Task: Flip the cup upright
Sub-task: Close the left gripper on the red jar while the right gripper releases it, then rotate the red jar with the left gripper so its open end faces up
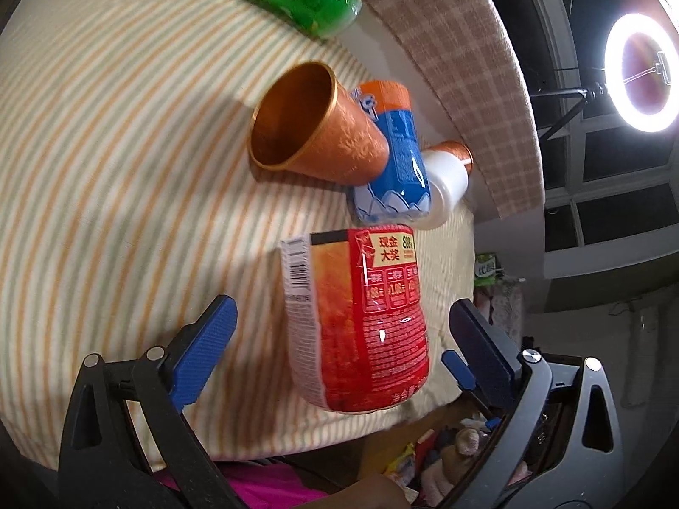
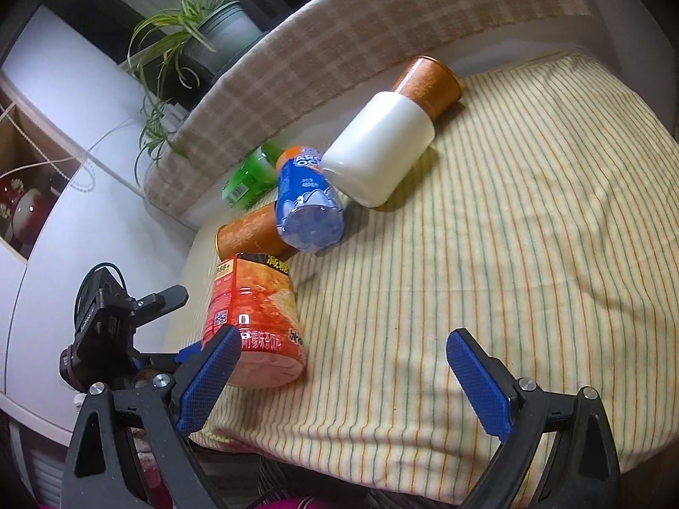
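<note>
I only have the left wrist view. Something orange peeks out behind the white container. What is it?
Observer: It's a second orange cup, lying on its side, end-on against the white container.
Operator: And where is my right hand-held gripper?
Observer: The right hand-held gripper is open over the striped cloth and holds nothing.
</note>
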A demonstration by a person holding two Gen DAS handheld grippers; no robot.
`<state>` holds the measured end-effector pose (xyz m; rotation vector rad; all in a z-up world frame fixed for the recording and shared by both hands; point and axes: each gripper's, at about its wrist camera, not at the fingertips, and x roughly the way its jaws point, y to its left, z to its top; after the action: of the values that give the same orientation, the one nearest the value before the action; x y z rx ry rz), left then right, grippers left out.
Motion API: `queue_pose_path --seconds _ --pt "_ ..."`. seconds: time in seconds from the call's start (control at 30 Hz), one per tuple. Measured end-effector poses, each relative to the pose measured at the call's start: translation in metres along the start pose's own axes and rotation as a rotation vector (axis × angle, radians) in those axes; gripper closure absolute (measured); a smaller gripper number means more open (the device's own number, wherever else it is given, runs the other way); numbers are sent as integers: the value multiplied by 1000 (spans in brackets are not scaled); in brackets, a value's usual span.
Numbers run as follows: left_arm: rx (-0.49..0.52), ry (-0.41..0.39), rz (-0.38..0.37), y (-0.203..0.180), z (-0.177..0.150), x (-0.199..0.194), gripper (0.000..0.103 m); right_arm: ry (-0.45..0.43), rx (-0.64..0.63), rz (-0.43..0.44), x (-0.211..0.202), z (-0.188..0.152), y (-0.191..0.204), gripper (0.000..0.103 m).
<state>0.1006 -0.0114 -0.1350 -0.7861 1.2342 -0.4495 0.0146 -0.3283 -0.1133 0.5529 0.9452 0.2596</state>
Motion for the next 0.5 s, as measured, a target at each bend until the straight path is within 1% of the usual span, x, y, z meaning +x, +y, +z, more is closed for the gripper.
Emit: queue_pose_path --seconds 0.03,0.1,0.3,0.33,0.5 --pt "-1 7 -1 -1 1 3 6 -2 0 -2 0 0 0 4" --pt "-9 20 -3 -1 3 10 8 -2 -4 -6 -1 0 0 4" --pt "-30 46 -7 1 7 24 10 2 -10 -21 -1 -3 -1 4" --pt "-29 44 2 1 7 25 14 4 -7 -22 0 -3 -1 4" --pt "-9 54 -7 -3 8 29 20 3 8 -28 1 -3 -5 4"
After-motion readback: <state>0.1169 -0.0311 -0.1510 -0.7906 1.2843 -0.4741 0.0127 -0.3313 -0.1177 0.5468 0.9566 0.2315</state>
